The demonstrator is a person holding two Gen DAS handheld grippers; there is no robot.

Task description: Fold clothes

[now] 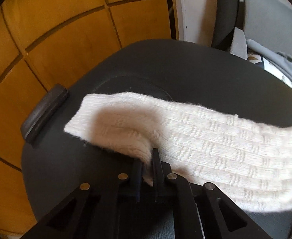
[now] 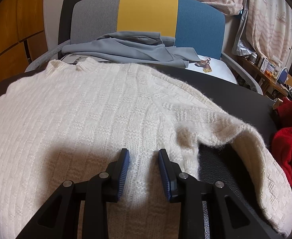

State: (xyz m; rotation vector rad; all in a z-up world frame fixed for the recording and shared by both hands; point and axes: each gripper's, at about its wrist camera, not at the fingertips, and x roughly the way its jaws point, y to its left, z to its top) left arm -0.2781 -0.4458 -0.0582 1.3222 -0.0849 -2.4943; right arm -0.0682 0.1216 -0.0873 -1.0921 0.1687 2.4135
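Sweater, white and knitted, lies spread flat on the dark table with its body not yet folded, so most of the work is left. Its left sleeve is pinched at the edge by the closed left gripper, maybe to begin the first fold. Right gripper rests half open on the knit and, I think, holds nothing.
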